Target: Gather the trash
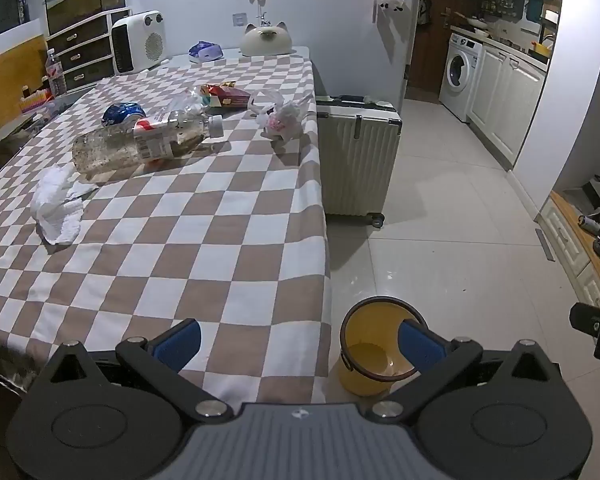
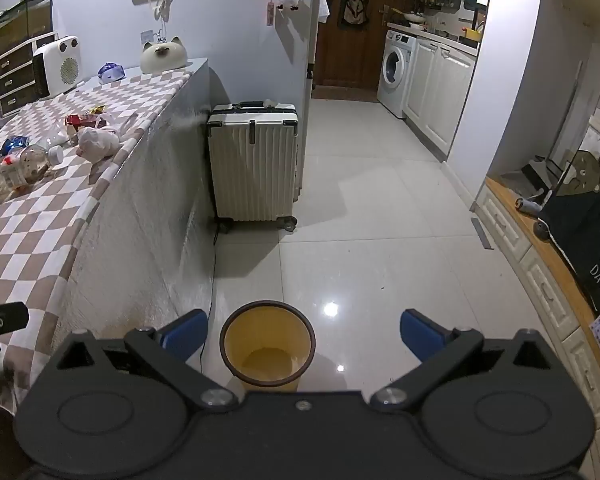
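I judge nothing is collected yet: the yellow bin (image 2: 268, 344), on the floor just ahead of my right hand-held gripper (image 2: 302, 338), looks empty. Both it and my left hand-held gripper (image 1: 298, 344) gape wide, holding nothing. The plastic bottle (image 1: 140, 142), crumpled tissue (image 1: 58, 206) and wrappers (image 1: 224, 96) lie on the bench (image 1: 204, 240), ahead of the left one.

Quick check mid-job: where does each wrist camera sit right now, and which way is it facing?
Left wrist: on the left gripper, angled down over the checkered table with its clear bottle; open blue fingers show.
Right wrist: on the right gripper, angled down at the floor beside the table; open fingers show.
Shared: yellow bin, suitcase, washing machine.
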Action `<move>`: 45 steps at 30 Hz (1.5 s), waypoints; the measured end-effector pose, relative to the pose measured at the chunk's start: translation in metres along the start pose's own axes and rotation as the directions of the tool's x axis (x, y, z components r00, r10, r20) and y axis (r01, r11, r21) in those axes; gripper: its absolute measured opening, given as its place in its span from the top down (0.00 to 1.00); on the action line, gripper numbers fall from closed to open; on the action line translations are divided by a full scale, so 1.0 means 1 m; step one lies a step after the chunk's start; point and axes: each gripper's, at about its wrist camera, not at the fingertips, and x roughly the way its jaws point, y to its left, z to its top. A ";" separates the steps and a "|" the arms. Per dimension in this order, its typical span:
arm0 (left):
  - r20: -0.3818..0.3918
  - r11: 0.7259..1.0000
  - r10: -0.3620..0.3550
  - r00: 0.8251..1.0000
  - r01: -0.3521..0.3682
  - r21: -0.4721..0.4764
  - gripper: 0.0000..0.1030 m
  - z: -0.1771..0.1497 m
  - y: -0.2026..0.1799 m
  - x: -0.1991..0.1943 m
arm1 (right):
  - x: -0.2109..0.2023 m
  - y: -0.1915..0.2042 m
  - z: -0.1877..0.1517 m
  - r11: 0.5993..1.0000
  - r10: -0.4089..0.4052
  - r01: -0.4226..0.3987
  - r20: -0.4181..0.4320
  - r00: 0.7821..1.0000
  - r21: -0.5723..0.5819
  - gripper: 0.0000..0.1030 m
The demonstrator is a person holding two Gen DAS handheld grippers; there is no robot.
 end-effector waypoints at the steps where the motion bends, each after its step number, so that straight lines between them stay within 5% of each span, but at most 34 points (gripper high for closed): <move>1: 0.001 1.000 0.000 1.000 0.000 -0.001 0.00 0.000 0.000 0.000 | 0.000 0.000 0.000 1.000 0.002 -0.002 0.000 1.000 0.002 0.00; 45: 0.008 1.000 0.007 1.000 -0.008 0.005 0.00 0.001 0.003 -0.001 | -0.002 -0.001 -0.002 1.000 0.001 -0.001 0.005 1.000 0.001 0.00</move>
